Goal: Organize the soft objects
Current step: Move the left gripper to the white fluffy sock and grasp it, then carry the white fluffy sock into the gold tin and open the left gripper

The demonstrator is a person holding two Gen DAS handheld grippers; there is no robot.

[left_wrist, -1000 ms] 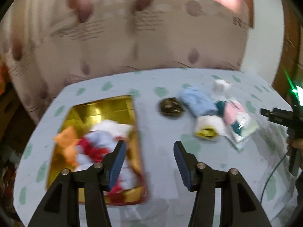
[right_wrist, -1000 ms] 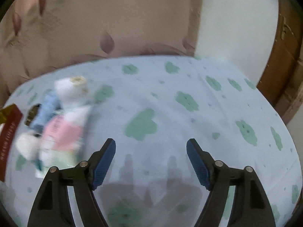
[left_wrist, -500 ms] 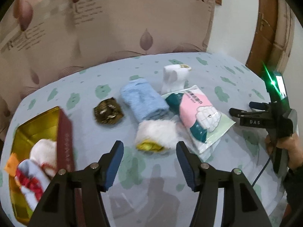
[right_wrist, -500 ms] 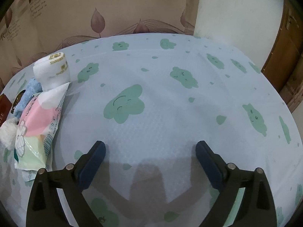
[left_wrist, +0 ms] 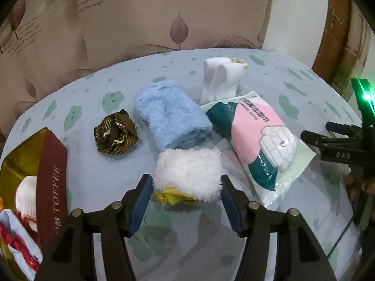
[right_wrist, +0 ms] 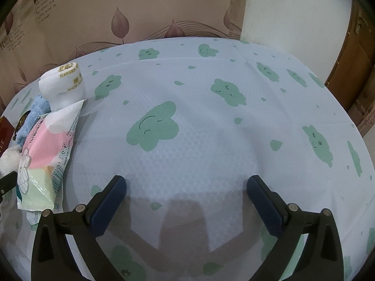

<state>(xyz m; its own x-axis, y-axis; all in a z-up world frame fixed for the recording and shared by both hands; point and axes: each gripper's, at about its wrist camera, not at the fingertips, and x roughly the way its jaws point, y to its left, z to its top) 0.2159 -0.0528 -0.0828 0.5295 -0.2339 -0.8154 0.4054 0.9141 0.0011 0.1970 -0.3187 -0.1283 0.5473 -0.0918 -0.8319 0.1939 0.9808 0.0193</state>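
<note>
My left gripper is open, its jaws on either side of a fluffy white and yellow cloth on the table. Beyond it lie a folded light blue towel, a brown and gold scrunched cloth, a white rolled cloth and a pink and green wipes pack. A gold box with a red "TOFFEE" wall holds several cloths at the far left. My right gripper is open and empty over bare tablecloth; the wipes pack and white roll lie to its left.
The table has a light blue cloth with green cloud prints. A curtain with leaf prints hangs behind it. The right gripper's body with a green light shows at the right of the left wrist view. A wooden door stands at the far right.
My left gripper swung right from above the gold box and closed in on the fluffy white cloth, which now sits between its jaws. My right gripper's jaws opened wider.
</note>
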